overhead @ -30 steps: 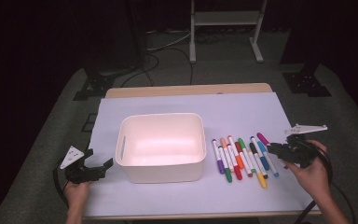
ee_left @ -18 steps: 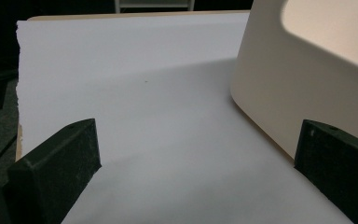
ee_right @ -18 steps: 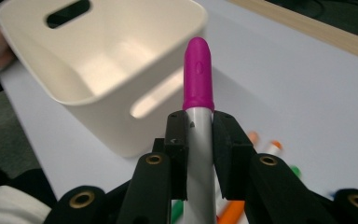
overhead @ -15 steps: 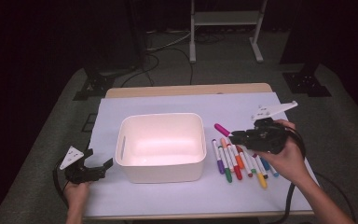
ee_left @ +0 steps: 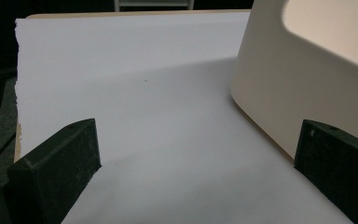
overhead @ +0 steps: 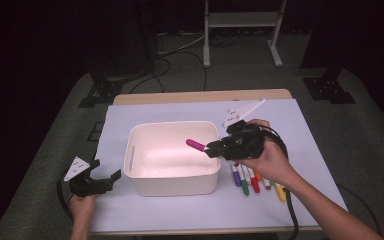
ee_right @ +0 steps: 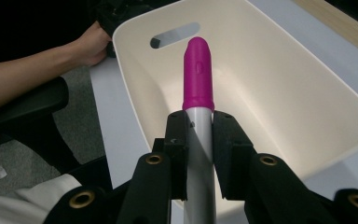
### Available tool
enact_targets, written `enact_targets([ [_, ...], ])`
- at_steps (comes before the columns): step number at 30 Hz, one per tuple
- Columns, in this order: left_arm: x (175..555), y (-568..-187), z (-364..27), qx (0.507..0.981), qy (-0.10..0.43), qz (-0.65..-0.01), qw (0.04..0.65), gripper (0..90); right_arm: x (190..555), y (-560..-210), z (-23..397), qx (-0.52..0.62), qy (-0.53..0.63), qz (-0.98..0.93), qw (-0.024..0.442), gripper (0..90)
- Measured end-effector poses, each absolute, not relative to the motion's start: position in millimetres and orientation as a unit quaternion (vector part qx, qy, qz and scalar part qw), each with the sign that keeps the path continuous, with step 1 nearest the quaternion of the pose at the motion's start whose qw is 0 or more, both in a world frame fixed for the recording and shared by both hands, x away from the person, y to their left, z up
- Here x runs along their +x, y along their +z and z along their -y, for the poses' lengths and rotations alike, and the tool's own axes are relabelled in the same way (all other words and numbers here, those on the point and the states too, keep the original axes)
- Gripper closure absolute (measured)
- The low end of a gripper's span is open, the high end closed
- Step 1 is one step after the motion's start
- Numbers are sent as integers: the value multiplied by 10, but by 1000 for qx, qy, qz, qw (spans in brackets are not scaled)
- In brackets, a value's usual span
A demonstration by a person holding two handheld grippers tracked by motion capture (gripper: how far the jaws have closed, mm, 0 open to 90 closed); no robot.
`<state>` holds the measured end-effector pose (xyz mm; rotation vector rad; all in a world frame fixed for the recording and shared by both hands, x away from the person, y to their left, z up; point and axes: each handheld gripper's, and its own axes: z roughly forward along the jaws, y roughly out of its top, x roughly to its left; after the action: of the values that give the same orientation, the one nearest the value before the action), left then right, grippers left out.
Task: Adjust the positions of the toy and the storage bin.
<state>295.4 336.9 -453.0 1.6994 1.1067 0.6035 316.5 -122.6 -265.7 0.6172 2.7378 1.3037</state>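
- Right gripper (overhead: 212, 148) clamps the grey-barrelled magenta-capped marker (ee_right: 198, 98), held over the white plastic bin (overhead: 130, 160).
- Light, stiff, slick barrel; mid-barrel grip looks best.
- Left gripper (overhead: 111, 176) gapes, nothing held.

No lettering, label, brand, number or sign can be read anywhere: the magenta-capped marker (ee_right: 198, 88), the white bin (overhead: 172, 159) and the pale sheet on the worktop (ee_left: 135, 93) all show plain, unmarked surfaces.
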Motion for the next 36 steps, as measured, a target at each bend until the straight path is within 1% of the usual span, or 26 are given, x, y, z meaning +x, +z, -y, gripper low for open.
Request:
enact_targets([
  [7,2956,-4529,-3371,700,247,-457,490,0,3211,-2658,971,167,413,-895,8,755],
  [11,2958,-4529,-3373,701,246,-457,489,0,3256,-2705,754,146,403,-903,-3,756],
  [14,2959,-4529,-3374,701,245,-457,490,0,3281,-2733,674,138,399,-907,-8,755],
  [17,2960,-4529,-3375,701,245,-456,490,0,3315,-2801,505,126,389,-912,-22,755],
  [23,2961,-4529,-3378,700,244,-458,491,0,3341,-2882,321,107,375,-920,-31,755],
  [26,2962,-4529,-3379,699,243,-458,492,0,3372,-2975,162,94,359,-928,-36,755],
  [36,2962,-4530,-3380,698,241,-459,494,0,3502,-3160,-105,80,331,-939,-51,754],
])
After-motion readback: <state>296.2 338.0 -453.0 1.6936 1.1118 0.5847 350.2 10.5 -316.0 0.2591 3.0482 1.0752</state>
